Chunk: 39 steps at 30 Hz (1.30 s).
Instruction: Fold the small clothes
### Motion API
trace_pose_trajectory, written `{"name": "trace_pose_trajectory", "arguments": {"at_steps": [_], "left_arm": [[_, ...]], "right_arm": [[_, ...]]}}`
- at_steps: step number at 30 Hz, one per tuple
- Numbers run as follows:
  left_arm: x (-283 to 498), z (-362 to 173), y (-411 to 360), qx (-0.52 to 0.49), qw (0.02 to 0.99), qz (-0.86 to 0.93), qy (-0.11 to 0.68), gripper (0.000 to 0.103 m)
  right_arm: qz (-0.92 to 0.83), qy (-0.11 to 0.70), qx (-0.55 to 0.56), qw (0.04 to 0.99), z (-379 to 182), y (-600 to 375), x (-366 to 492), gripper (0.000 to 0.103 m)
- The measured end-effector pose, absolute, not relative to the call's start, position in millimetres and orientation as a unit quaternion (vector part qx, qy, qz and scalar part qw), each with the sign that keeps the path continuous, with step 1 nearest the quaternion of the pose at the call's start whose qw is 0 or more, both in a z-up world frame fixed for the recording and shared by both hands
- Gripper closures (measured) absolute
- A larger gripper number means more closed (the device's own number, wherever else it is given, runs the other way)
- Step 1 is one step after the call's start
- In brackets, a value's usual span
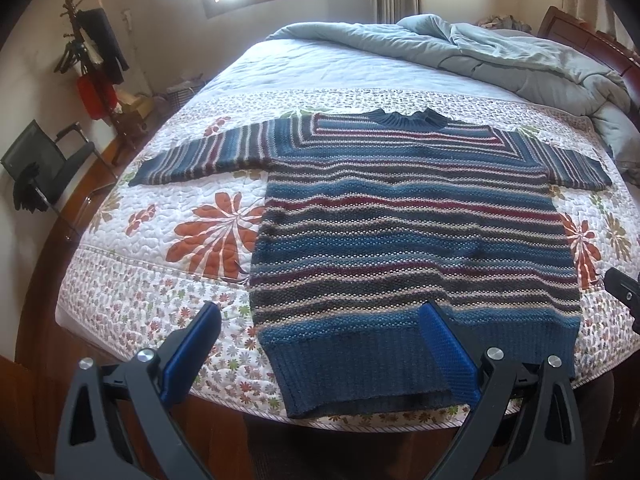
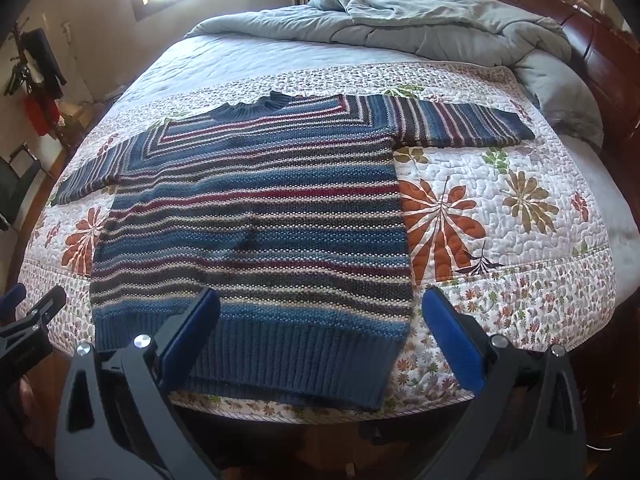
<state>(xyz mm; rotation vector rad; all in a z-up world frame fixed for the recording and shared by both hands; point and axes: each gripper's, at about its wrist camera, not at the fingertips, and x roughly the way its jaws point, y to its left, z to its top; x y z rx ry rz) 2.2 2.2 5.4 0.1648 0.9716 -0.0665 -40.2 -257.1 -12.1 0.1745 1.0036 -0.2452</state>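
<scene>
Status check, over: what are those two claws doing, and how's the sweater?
Left gripper open, right gripper open, both empty. Striped sweater flat, unfolded on quilt. Nothing blocking.

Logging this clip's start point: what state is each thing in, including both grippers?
Sweater: spread flat on the bed, unfolded, sleeves out to the sides.
Left gripper: jaws open, over the sweater's hem, holding nothing.
Right gripper: jaws open, over the hem's other corner, holding nothing.
Duvet: crumpled at the bed's far end.

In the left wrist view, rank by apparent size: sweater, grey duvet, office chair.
1. sweater
2. grey duvet
3. office chair
The chair sits farther off, so its true size is unsure.
</scene>
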Motion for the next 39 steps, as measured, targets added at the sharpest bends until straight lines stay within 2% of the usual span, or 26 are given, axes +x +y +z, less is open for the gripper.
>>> {"name": "trace_pose_trajectory", "arguments": {"at_steps": [39], "left_arm": [[2.5,4.2,-0.2,0.08,0.88,-0.036,0.467,0.004]], "right_arm": [[-0.112,0.484,0.088,0.863,-16.9,-259.6,-39.0,0.003]]}}
